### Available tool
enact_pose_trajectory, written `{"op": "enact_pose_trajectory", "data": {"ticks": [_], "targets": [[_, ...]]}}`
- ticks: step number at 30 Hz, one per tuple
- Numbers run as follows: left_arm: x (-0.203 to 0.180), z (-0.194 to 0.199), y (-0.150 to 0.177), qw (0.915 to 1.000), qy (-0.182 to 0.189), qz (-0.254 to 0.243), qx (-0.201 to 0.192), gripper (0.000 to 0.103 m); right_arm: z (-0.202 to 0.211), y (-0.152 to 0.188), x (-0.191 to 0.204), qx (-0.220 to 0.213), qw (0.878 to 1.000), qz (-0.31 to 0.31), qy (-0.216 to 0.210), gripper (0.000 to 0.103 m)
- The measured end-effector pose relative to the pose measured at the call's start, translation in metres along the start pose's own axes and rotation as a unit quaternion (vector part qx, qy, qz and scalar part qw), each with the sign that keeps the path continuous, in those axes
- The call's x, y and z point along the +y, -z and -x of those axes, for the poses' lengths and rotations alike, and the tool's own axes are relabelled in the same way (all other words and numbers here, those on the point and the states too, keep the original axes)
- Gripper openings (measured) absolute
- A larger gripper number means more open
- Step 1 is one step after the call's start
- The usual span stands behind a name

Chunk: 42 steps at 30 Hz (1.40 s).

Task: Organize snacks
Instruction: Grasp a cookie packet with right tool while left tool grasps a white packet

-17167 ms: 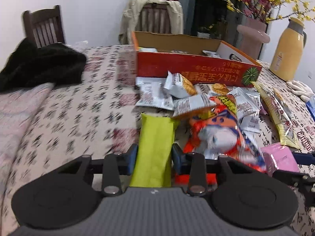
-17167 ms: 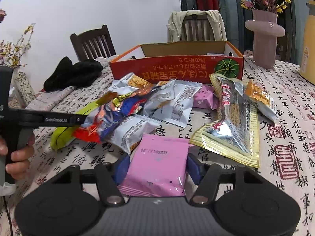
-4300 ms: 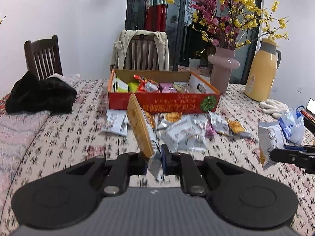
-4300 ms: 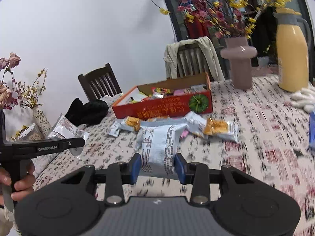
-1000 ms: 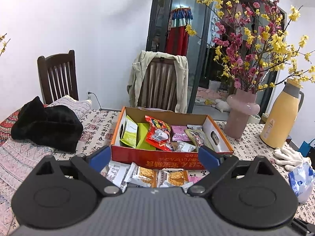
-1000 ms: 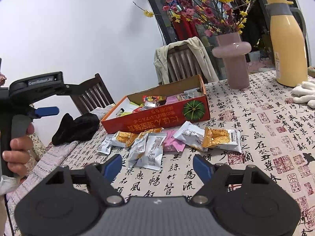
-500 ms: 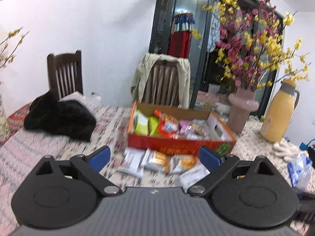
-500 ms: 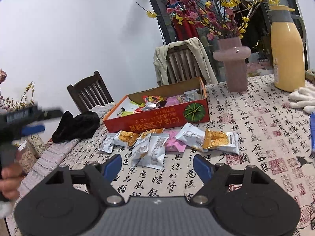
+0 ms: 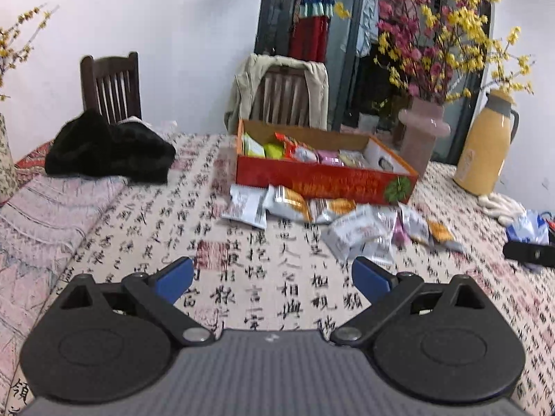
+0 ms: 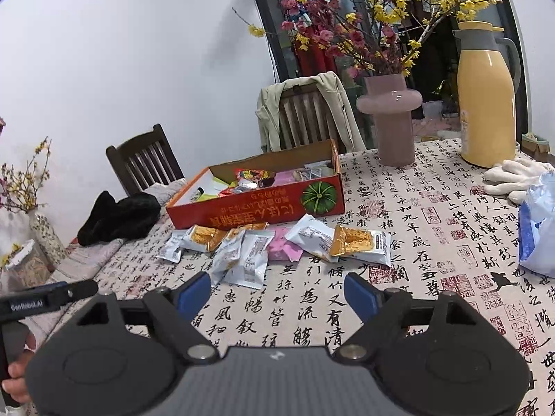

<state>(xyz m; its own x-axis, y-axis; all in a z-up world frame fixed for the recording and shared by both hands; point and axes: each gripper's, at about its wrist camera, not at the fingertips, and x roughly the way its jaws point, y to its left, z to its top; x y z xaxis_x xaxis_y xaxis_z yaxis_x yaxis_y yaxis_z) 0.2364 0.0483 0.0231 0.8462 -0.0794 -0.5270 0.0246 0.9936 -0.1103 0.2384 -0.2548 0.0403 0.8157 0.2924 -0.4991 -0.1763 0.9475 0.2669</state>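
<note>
An orange-red cardboard box (image 9: 322, 182) (image 10: 256, 209) sits mid-table with several snack packets inside. Several loose packets lie on the cloth in front of it: white and orange ones (image 9: 288, 202) (image 10: 360, 241), white ones (image 9: 357, 230) (image 10: 248, 256) and a pink one (image 10: 284, 248). My left gripper (image 9: 272, 279) is open and empty, above the cloth short of the packets. My right gripper (image 10: 277, 293) is open and empty, just short of the white packets.
A pink vase (image 10: 393, 126) with blossoms and a yellow thermos (image 10: 485, 100) stand behind the box. White gloves (image 10: 513, 175) and a blue-white bag (image 10: 539, 232) lie at the right. Black clothing (image 9: 107, 149) lies at the left. Chairs (image 9: 288, 93) stand beyond the table.
Both grippers have come down and nearer the table, tilting toward the loose packets. Both stay open and empty.
</note>
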Motion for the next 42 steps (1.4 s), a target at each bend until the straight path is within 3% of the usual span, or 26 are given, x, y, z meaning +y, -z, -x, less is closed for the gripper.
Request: {"op": "enact_pose_trajectory", "data": {"ticks": [6, 11, 15, 18, 20, 24, 27, 32, 36, 37, 42], "targets": [[0.004, -0.019, -0.019, 0.9998, -0.001, -0.018, 0.004, 0.101, -0.019, -0.011, 0.003, 0.011, 1.0, 0.015, -0.006, 0.084], [0.008, -0.061, -0.044, 0.999, -0.002, -0.043, 0.013, 0.101, -0.052, -0.022, 0.005, 0.031, 0.999, 0.038, -0.007, 0.083], [0.016, -0.111, -0.059, 0.9974, -0.018, -0.063, 0.028, 0.092, -0.085, -0.035, 0.015, 0.043, 0.997, 0.057, -0.032, 0.078], [0.026, -0.148, -0.067, 0.9968, -0.006, -0.058, 0.056, 0.084, -0.114, -0.048, 0.032, 0.051, 0.993, 0.086, -0.059, 0.073], [0.033, -0.162, -0.07, 0.9962, 0.0, -0.053, 0.069, 0.084, -0.136, -0.059, 0.044, 0.053, 0.99, 0.105, -0.079, 0.071], [0.056, -0.169, -0.066, 0.9958, -0.021, -0.05, 0.074, 0.088, -0.196, -0.077, 0.074, 0.068, 0.975, 0.167, -0.13, 0.069], [0.077, -0.171, -0.062, 0.9949, -0.036, -0.036, 0.087, 0.088, -0.246, -0.078, 0.095, 0.105, 0.958, 0.205, -0.171, 0.059], [0.086, -0.172, -0.065, 0.9951, -0.017, -0.032, 0.092, 0.094, -0.293, -0.067, 0.124, 0.128, 0.939, 0.275, -0.164, 0.06], [0.076, -0.184, -0.066, 0.9938, 0.003, -0.052, 0.099, 0.096, -0.313, -0.061, 0.124, 0.166, 0.933, 0.261, -0.183, 0.053], [0.073, -0.188, -0.067, 0.9935, 0.007, -0.056, 0.099, 0.096, -0.313, -0.061, 0.123, 0.162, 0.933, 0.263, -0.185, 0.041], [0.057, -0.209, -0.071, 0.9929, 0.023, -0.058, 0.101, 0.092, -0.279, -0.074, 0.107, 0.121, 0.947, 0.242, -0.175, 0.039]]}}
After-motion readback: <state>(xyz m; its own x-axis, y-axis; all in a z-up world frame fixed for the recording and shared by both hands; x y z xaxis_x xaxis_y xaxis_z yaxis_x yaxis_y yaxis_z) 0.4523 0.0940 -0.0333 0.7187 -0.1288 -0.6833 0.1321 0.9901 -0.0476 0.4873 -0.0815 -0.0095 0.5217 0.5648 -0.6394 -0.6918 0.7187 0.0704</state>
